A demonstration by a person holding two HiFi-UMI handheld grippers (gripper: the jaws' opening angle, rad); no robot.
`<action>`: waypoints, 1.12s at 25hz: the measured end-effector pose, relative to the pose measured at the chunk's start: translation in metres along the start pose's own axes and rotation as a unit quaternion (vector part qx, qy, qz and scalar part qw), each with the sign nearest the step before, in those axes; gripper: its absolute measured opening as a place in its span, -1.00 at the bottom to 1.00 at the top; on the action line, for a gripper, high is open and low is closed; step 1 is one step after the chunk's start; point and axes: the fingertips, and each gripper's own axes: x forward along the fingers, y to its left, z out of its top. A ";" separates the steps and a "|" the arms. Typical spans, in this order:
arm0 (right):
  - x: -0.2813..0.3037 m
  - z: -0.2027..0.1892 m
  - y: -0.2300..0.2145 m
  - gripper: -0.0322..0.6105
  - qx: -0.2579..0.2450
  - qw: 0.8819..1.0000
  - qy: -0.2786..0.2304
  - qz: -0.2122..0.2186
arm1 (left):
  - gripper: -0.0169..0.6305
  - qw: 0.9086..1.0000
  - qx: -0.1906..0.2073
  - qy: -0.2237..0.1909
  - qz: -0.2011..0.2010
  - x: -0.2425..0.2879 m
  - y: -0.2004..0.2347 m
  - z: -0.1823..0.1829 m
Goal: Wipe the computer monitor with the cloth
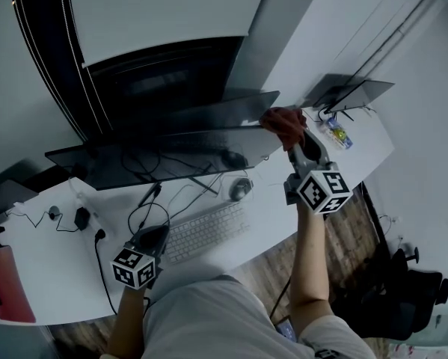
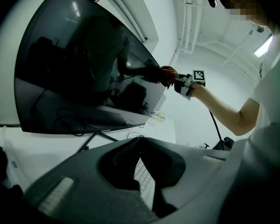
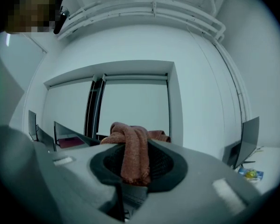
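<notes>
Nearest the body: left gripper [image 1: 153, 236] held low over the desk [image 1: 51, 275], at the near-left corner of the keyboard [image 1: 205, 230]. Its jaws are closed tip to tip with nothing between them; keys show through the hollow behind the tips. Likely parked here out of the way, since wiping needs only one tool.

Farther out: right gripper [image 1: 295, 145] raised at arm's length, jaws clenched on the cloth [image 1: 283, 124]. The reddish-brown fabric is bunched. One fold hangs down between the jaws and the rest bulges beyond the tips. That leading wad probably lets fabric, not hard jaw, meet the glass.

Farthest: monitor [image 1: 171, 146], wide and dark. The cloth sits just ahead of the right gripper's tips, against the screen's upper right edge. Contact looks real in the left gripper view, though pressure cannot be judged. The wipe is judged to be at the right end, with most of the panel lying leftward.
</notes>
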 end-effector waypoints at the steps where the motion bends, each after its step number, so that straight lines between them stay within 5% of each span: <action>1: 0.001 0.000 0.006 -0.61 -0.001 1.000 0.000 0.003 | -0.92 1.000 -0.001 -0.001 0.002 -0.004 0.002 0.000; 28: 0.054 0.004 0.187 -0.61 -0.016 0.996 0.012 0.082 | -0.92 0.997 -0.026 -0.038 0.065 -0.134 0.076 -0.016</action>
